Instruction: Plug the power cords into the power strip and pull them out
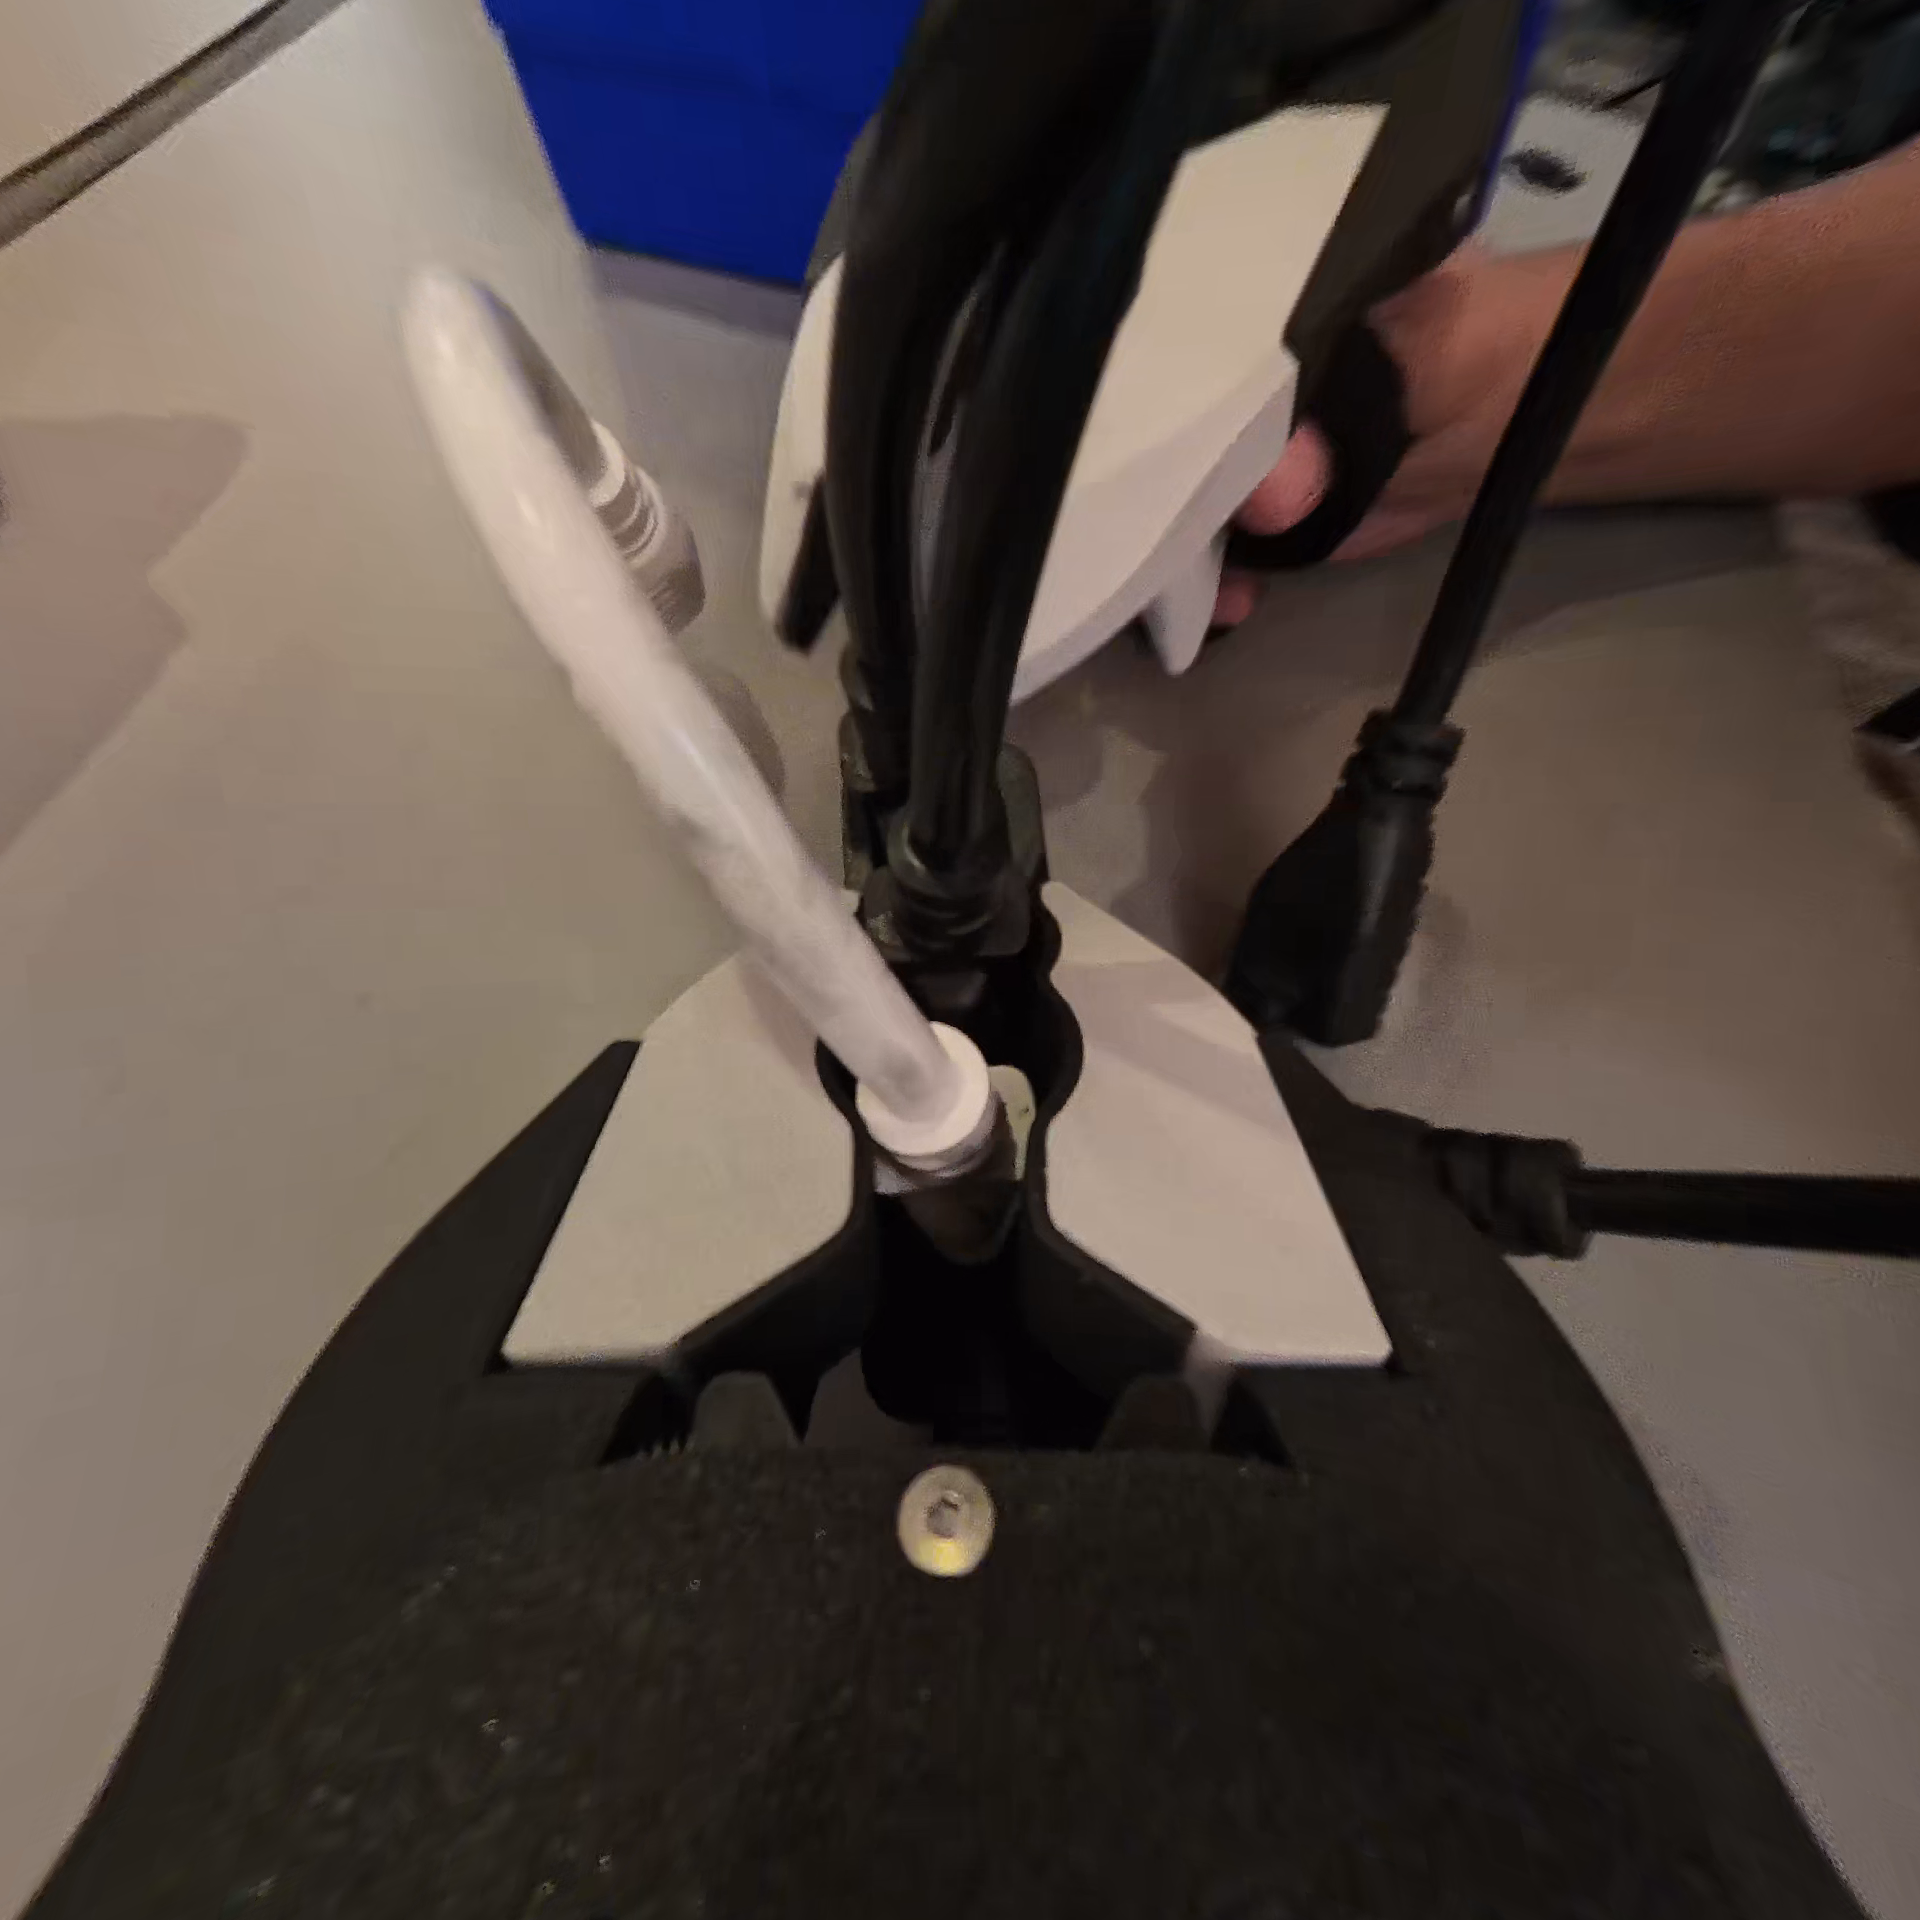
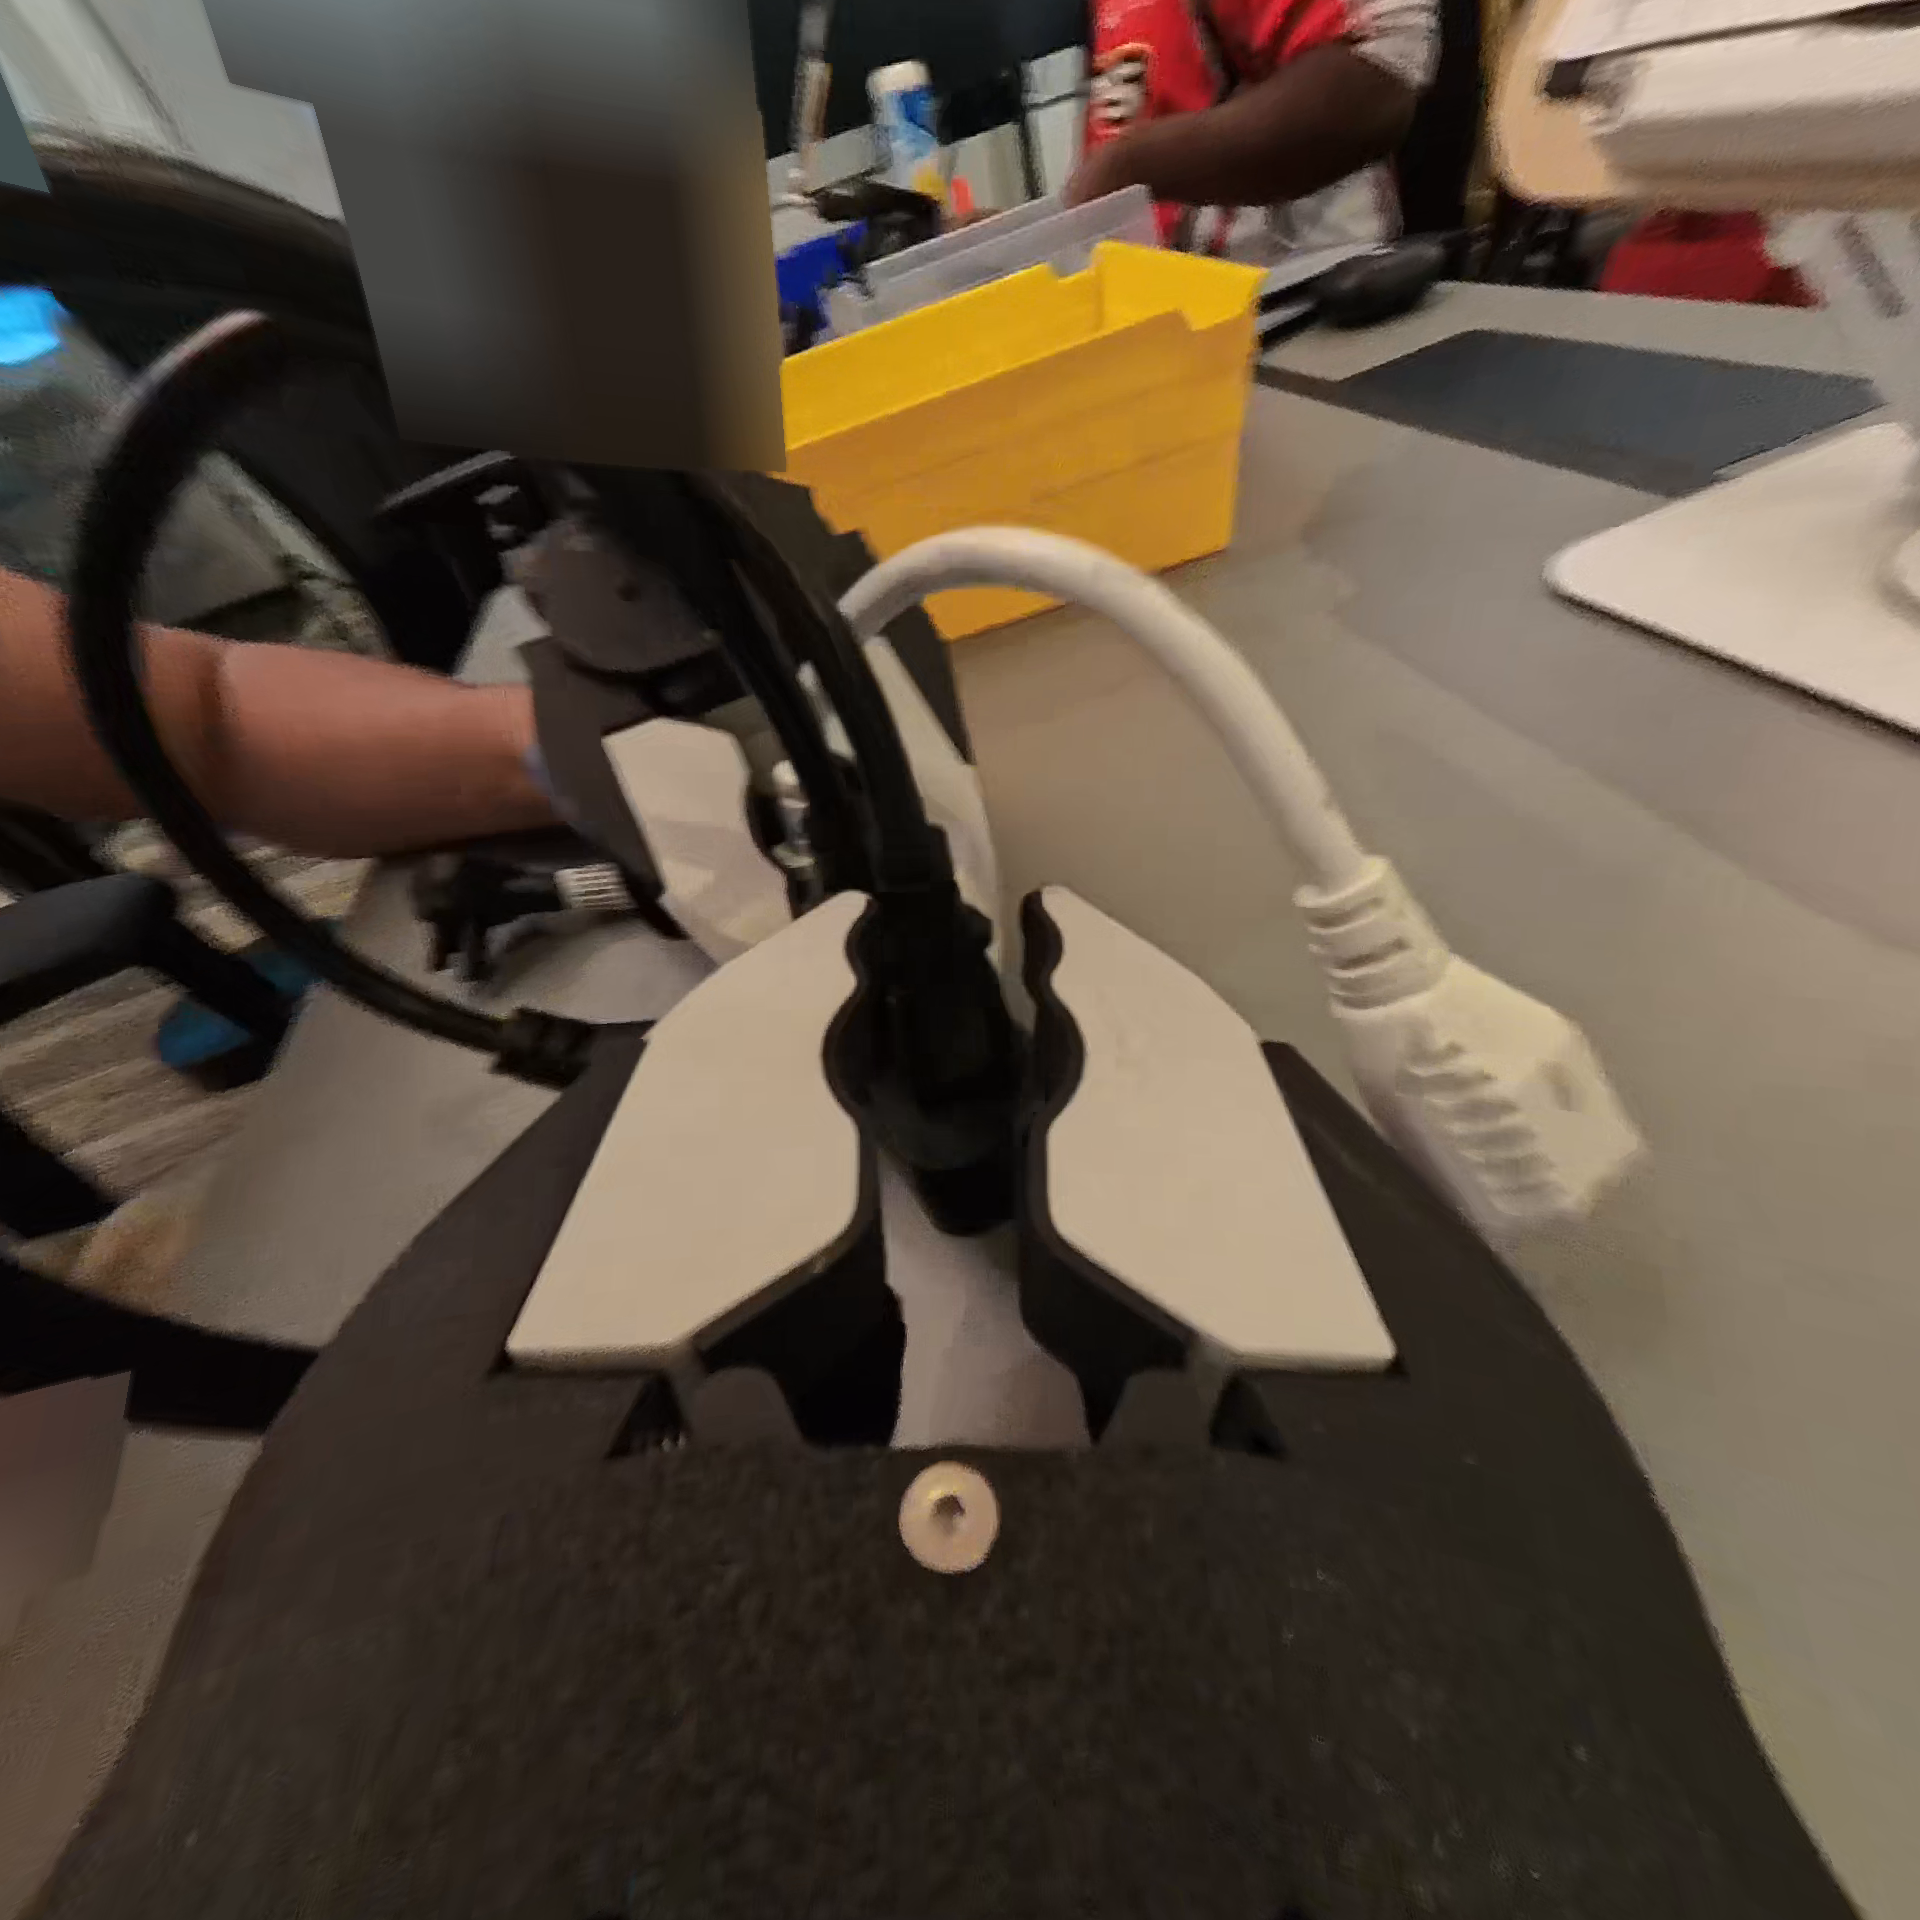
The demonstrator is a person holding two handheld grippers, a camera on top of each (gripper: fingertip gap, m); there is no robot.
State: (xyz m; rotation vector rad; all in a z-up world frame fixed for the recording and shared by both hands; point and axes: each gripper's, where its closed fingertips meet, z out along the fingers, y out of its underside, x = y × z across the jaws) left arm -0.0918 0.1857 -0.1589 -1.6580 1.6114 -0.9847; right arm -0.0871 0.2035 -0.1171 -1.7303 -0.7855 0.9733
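In the left wrist view my left gripper (image 1: 935, 997) is shut on the plug end of a white power cord (image 1: 582, 582), which arcs up and to the left. Just beyond it stands a black plug (image 1: 935, 862) with black cords rising from it. In the right wrist view my right gripper (image 2: 945, 914) is shut on that black plug (image 2: 935, 1070). A white surface (image 2: 977, 1351) shows under it; I cannot tell if it is the power strip. The white cord's far connector (image 2: 1475, 1091) hangs at the right. Each gripper shows in the other's view: the right one (image 1: 1143, 416), the left one (image 2: 675, 790).
A loose black connector (image 1: 1340, 904) and another black cord (image 1: 1621, 1210) lie on the grey table to the right. A yellow bin (image 2: 1039, 416) stands behind, a white stand base (image 2: 1766, 582) at the right, a blue box (image 1: 707, 135) at the back. A person sits behind the bin. My hands' fingertips stand some 5 centimeters from each other.
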